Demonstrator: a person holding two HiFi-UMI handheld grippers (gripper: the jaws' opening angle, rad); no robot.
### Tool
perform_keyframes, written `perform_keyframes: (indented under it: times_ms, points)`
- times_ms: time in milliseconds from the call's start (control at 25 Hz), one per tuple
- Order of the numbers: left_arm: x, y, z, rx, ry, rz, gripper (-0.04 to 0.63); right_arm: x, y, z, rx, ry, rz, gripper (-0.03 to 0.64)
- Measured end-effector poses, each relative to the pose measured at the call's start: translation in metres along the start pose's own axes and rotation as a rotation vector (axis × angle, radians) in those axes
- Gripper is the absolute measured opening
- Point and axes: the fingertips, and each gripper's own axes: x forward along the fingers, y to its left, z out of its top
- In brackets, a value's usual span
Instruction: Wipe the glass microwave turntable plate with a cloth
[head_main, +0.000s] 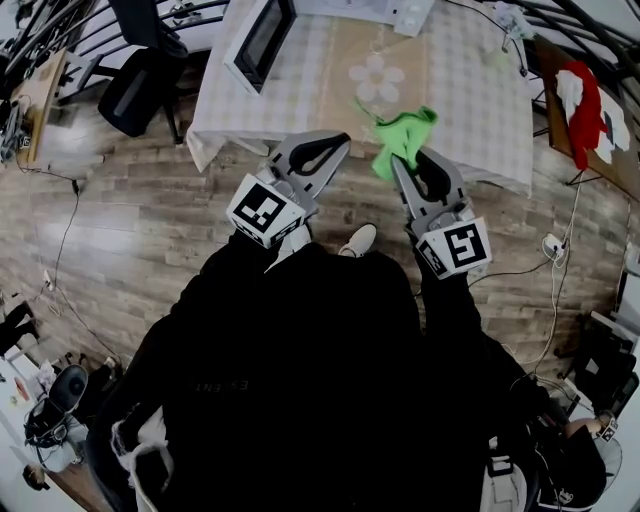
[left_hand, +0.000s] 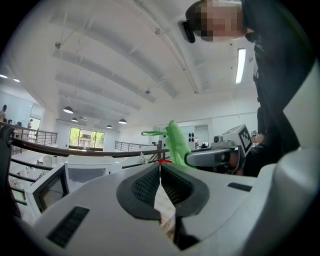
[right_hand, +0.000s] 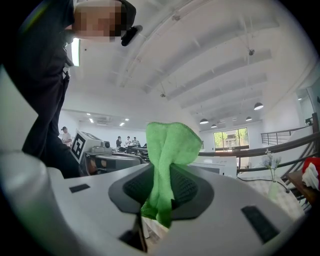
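Plainly, the wiping had not begun. The person stood on the wooden floor at the near side of the table (head_main: 470, 120), both grippers raised in front of the body and pointing toward it. The right gripper (head_main: 402, 160) had its jaws clamped on a green cloth (head_main: 404, 138). Its own view showed the fabric pinched between the ribbed pads, a folded bunch standing above the tips and a short tail hanging below them. The left gripper (head_main: 338, 143), beside it and also short of the table's near edge, had its jaws drawn together tip to tip with nothing between them. A white microwave (head_main: 258, 40) sat toward the table's far left corner, and whether its door was open could not be told. The glass turntable plate did not show clearly in any view. It may have been inside the microwave, or over the pale flower pattern at the table's middle, but that was only a guess. So the cloth was in hand and nothing more. Reaching the table, getting at the plate, steadying it and rubbing it down all remained to be done.
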Motion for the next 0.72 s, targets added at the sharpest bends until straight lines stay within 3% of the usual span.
perform_keyframes:
  times_ms: [720]
  points:
    - [0.051, -0.025, 0.006, 0.027, 0.005, 0.076, 0.021, -0.037, -0.053, -0.015, -0.009, 0.007, 0.049, 0.104]
